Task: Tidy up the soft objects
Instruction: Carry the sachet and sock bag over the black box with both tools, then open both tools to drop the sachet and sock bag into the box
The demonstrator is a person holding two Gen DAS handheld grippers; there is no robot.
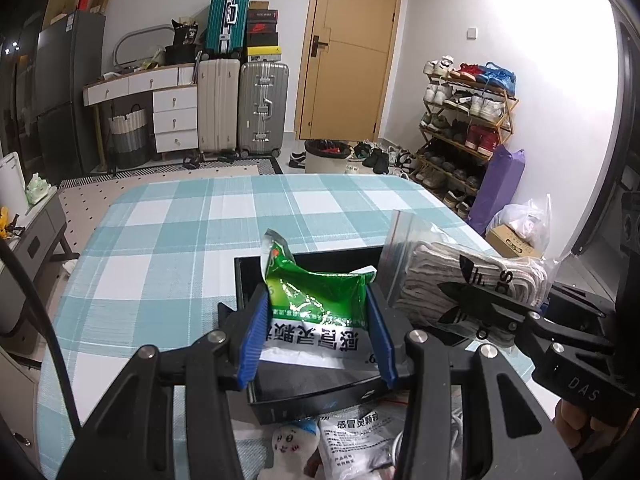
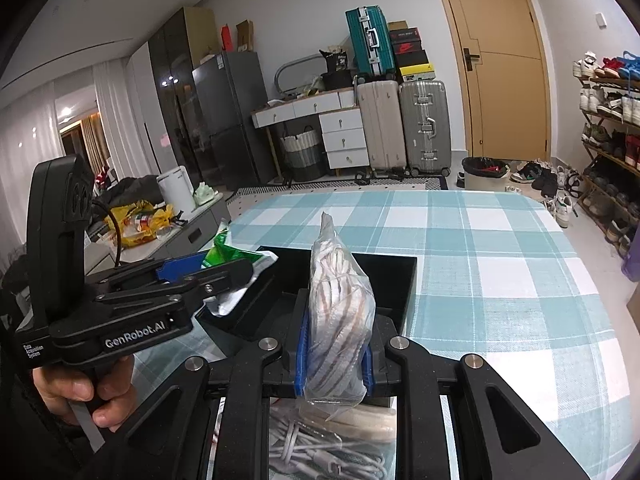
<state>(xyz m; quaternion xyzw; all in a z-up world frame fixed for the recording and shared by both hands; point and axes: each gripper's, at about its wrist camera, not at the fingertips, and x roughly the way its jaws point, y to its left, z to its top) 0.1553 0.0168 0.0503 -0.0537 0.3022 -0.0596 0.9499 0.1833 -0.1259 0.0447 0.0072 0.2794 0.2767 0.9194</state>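
**Both grippers carry soft packs over the black box**

The left gripper has its blue-padded fingers clamped on the sides of a green and white sachet pack. The pack stands upright between the pads, its torn top corner pointing up and its printed white lower half facing the camera. It hangs over the near half of an open black box, which sits on the table covered in a teal and white check cloth, close to the table's near edge.

The right gripper is squeezed tight on a clear zip bag of white socks. The bag is held on edge, its sealed top rising above the fingers, and it hangs over the near wall of the same black box. In the left wrist view the sock bag shows black logo prints and sits just right of the sachet pack, the two held packs near each other but apart.

On the table's near edge, below the box, lie a second white sachet pack and a small white plush toy with a drawn face. Under the right gripper lie a coiled white cable and a beige ring-shaped item in clear wrap.

A hand grips the left gripper's handle at the left of the right wrist view.
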